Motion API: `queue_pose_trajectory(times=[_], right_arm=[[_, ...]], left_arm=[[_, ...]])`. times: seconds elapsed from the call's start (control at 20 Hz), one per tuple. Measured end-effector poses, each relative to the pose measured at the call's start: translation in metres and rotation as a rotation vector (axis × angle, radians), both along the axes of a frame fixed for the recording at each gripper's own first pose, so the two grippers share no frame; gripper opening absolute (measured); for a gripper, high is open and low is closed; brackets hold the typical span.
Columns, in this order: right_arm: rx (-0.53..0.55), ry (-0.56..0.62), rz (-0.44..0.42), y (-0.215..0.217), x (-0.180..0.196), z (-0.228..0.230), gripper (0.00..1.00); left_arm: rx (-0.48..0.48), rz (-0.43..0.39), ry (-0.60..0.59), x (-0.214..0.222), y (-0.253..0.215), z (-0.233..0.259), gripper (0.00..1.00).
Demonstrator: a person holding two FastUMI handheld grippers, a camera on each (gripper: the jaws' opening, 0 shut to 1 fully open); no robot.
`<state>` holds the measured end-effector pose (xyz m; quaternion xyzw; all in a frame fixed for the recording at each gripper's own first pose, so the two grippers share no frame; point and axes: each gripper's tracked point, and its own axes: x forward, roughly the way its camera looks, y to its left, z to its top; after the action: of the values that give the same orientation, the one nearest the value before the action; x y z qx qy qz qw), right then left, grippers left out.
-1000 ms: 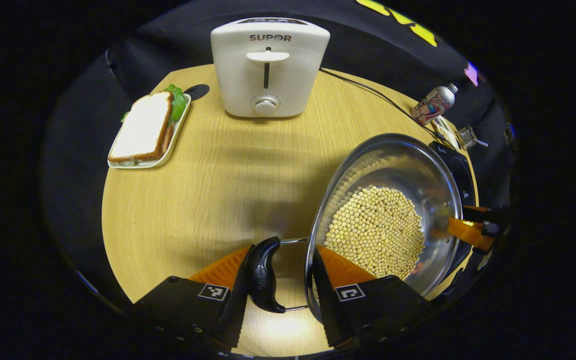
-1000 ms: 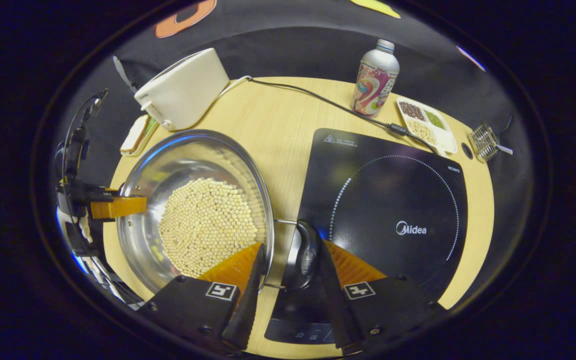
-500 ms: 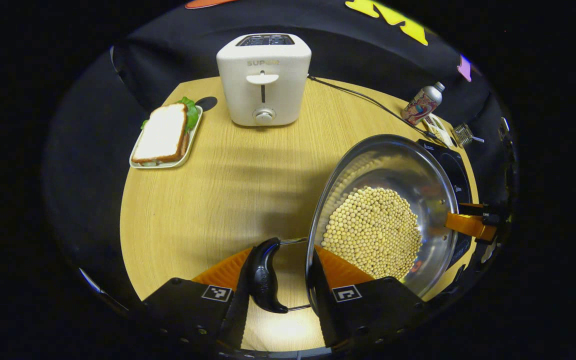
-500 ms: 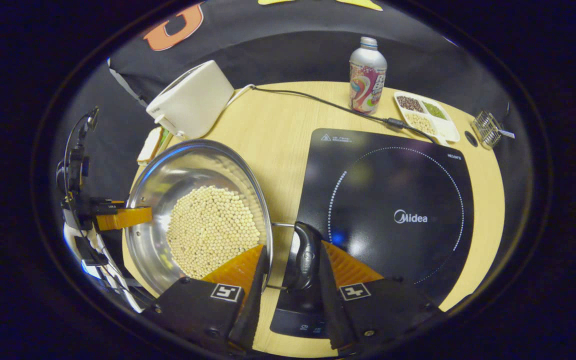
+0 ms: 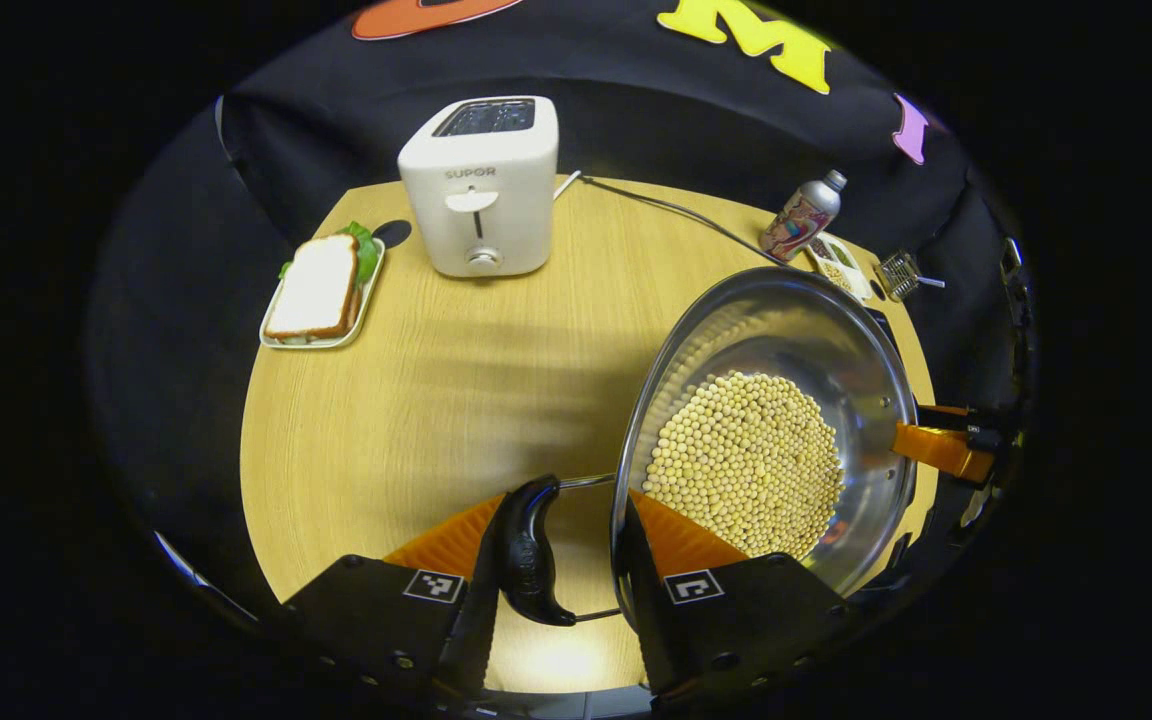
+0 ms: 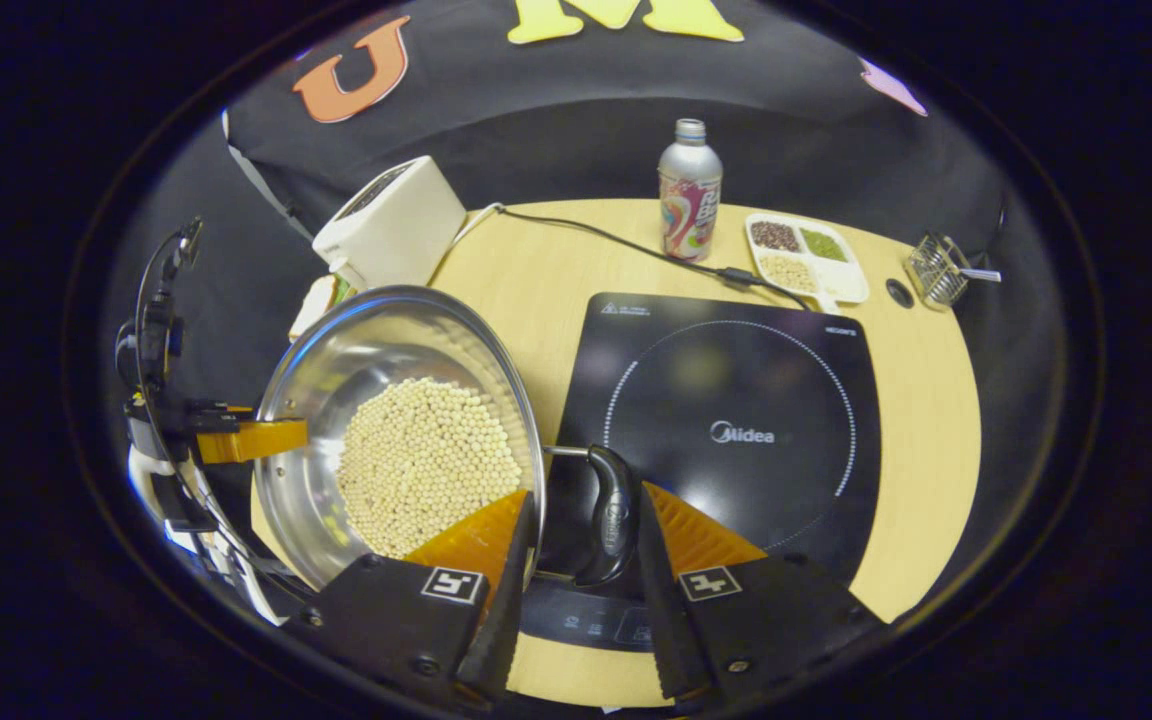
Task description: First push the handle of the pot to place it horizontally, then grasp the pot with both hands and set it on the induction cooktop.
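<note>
Carry step is being judged in hand. Left gripper (image 5: 558, 560) is being clamped on the pot's (image 5: 766, 430) near side handle (image 5: 526, 550), one finger inside the rim; right gripper (image 6: 576, 545) likewise on the opposite handle (image 6: 614, 515). The soybean-filled pot is being held off the table (image 5: 416, 400), left of the induction cooktop (image 6: 736, 430), its right handle overlapping that edge. Next: pot being shifted over the cooktop ring, kept level, lowered.
</note>
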<state>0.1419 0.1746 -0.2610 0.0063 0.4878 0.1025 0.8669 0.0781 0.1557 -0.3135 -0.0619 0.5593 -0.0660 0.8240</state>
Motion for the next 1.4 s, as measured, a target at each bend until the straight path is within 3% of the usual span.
queue_pose_trajectory(times=[0.45,1.0,1.4], right_arm=[[-0.016,-0.062,-0.097,-0.088,-0.021,0.031,0.55],[-0.032,-0.074,-0.207,-0.197,-0.027,0.026,0.55],[-0.054,-0.06,-0.166,-0.229,0.008,0.015,0.55]], left_arm=[[-0.039,-0.078,-0.042,0.011,-0.082,0.023,0.58],[-0.061,-0.16,-0.046,0.026,-0.191,0.016,0.58],[-0.058,-0.124,-0.033,0.048,-0.22,-0.002,0.58]])
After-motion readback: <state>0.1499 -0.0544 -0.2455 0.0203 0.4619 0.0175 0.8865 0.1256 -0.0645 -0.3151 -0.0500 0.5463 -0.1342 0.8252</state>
